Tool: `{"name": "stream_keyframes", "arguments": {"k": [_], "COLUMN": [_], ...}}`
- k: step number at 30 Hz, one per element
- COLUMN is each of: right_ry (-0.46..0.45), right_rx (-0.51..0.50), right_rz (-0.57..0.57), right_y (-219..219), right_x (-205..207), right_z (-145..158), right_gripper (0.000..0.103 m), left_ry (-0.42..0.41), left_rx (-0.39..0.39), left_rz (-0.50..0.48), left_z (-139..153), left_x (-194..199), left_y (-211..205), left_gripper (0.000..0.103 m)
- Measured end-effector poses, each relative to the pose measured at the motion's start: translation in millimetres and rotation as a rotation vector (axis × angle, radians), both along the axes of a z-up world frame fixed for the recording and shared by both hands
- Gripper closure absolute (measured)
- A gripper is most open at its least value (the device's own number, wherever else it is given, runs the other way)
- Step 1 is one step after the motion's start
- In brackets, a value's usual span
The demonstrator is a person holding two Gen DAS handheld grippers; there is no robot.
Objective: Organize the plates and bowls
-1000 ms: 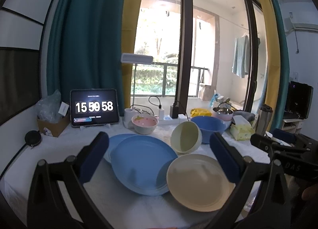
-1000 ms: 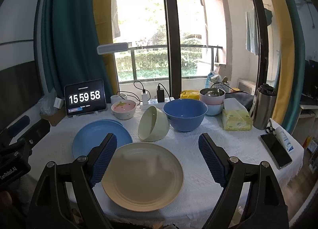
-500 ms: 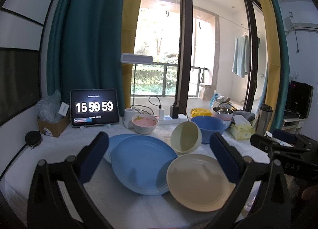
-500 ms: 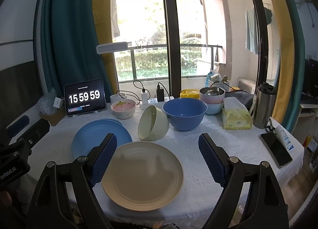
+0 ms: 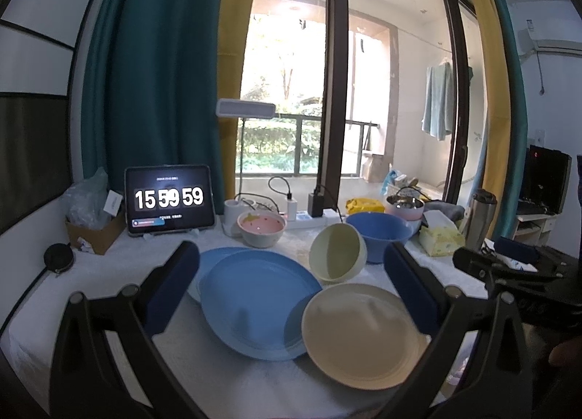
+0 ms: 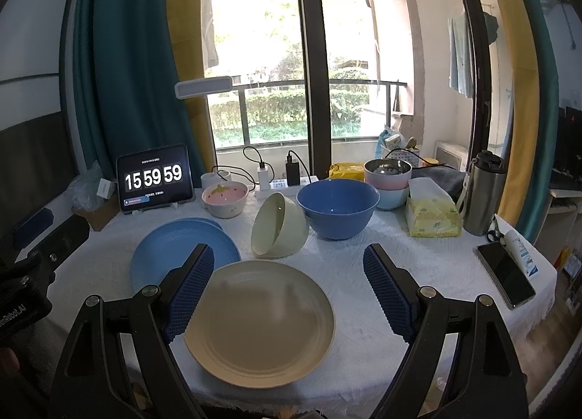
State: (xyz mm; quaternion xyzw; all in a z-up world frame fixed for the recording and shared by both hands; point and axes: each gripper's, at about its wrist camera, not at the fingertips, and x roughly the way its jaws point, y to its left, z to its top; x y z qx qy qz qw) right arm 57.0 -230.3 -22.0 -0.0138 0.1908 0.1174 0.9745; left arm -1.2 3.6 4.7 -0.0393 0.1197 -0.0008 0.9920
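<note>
Tablet clock (image 6: 153, 176) at 15:59:59, up from 15:59:58

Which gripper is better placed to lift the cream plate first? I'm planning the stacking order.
Probably the right gripper: it is open and the cream plate lies centred between its fingers. The left gripper, also open, faces the blue plates instead.

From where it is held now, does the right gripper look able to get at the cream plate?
Probably yes. The right gripper is open and empty, and the cream plate lies right below it with nothing on top.
</note>
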Motion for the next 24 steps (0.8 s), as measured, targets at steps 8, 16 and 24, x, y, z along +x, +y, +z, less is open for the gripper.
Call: {"name": "stream_keyframes", "arguments": {"k": [8, 16, 24], "right_ry": [0.004, 0.017, 0.031], "right_rx": [0.001, 0.002, -0.003], "right_rz": [0.001, 0.000, -0.001], "right_y": [0, -1, 0], "right_x": [0, 3, 9], "right_z": [-1, -5, -12], "right_gripper": [0.016, 0.016, 0.016], "left_ry": [0.007, 0.017, 0.029], "left_rx": [-0.005, -0.006, 0.008], "left_rz": [0.004, 0.006, 0.014], "left_z": [-3, -8, -16], "left_x": [1, 4, 11], "left_y": [0, -1, -4], "left_gripper": [0.001, 0.001, 0.001]}}
